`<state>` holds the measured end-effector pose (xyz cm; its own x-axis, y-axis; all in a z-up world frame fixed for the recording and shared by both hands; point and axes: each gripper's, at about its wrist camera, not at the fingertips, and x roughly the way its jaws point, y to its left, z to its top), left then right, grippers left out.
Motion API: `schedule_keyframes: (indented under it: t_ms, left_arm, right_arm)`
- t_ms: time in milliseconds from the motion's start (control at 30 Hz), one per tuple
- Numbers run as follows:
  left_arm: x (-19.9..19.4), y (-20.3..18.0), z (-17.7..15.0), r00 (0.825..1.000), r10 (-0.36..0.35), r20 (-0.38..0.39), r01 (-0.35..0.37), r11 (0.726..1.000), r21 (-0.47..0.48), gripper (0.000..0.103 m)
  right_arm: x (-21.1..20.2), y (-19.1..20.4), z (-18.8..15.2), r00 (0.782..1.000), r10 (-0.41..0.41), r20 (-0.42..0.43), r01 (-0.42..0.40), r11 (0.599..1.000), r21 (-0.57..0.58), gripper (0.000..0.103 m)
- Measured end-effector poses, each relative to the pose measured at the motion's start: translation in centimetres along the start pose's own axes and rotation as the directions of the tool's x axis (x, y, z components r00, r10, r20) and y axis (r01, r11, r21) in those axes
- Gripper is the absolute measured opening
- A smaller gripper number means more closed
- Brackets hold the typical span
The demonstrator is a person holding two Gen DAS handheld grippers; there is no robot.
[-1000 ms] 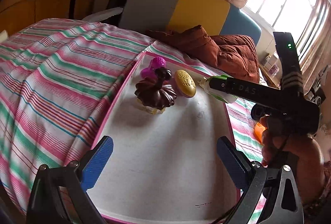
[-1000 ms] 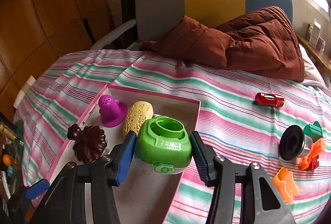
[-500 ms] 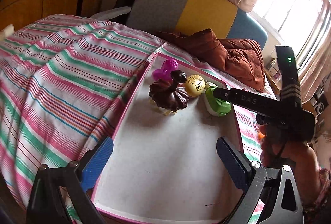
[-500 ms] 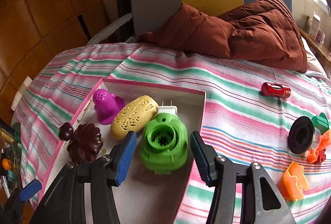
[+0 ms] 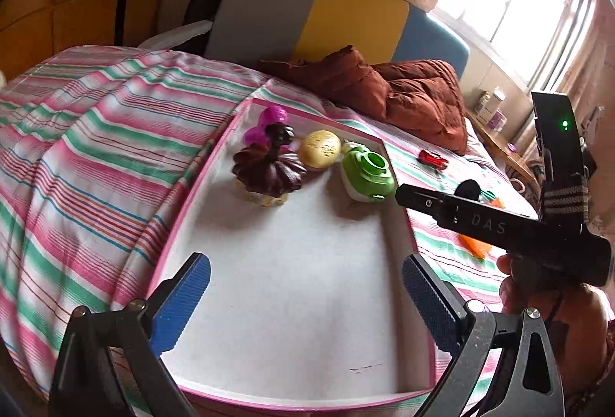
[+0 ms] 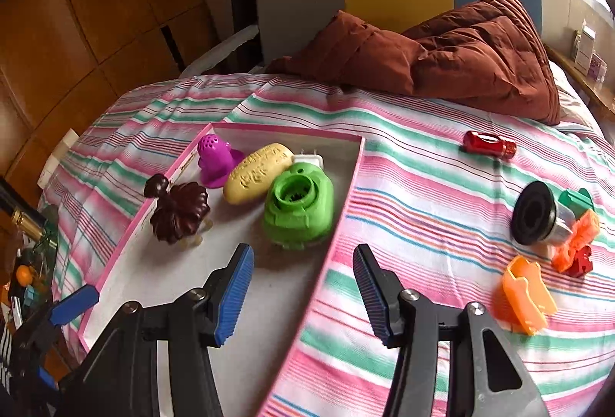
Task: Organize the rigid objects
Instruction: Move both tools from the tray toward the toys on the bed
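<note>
A white tray with a pink rim (image 5: pixel 292 301) (image 6: pixel 346 201) lies on the striped bed. At its far end sit a purple piece (image 6: pixel 213 155), a yellow oval piece (image 6: pixel 257 172), a dark brown flower-shaped piece (image 6: pixel 178 211) and a green plug-in device (image 6: pixel 298 207) (image 5: pixel 367 172). My right gripper (image 6: pixel 303 286) is open and empty, drawn back from the green device, over the tray's right edge. My left gripper (image 5: pixel 303 296) is open and empty above the tray's near half. The right gripper's body (image 5: pixel 499 224) crosses the left wrist view.
Loose on the bedspread right of the tray: a red can-like piece (image 6: pixel 488 144), a black-and-silver cylinder (image 6: pixel 534 215), a green piece (image 6: pixel 576 199), orange pieces (image 6: pixel 524 296) and a small red one (image 6: pixel 580 259). A brown quilt (image 6: pixel 442 47) lies behind.
My right gripper set the green device down in the tray beside the yellow piece, opened, and pulled back toward me. The left gripper stayed open over the tray.
</note>
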<state>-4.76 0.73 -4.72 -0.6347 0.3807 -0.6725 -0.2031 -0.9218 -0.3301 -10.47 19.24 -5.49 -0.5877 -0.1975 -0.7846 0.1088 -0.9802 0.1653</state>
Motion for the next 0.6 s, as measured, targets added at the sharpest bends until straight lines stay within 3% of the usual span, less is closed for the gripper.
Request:
schedule_keyframes:
  t_ms: [300,600]
  left_arm:
    - [-0.4,-3.6,-1.3,0.997,-0.073,-0.006,0.073,0.993,0.091,0.101]
    - [-1.0,-8.2,-3.7,0.989,-0.141,-0.043,0.146,0.972,0.184,0.101]
  right_arm:
    - [-2.4,-4.4,-3.5,0.999,-0.028,-0.032,0.029,0.999,0.039,0.055]
    - [-4.2,-11.0,-6.2,0.987,-0.117,-0.107,0.121,0.992,0.035,0.055]
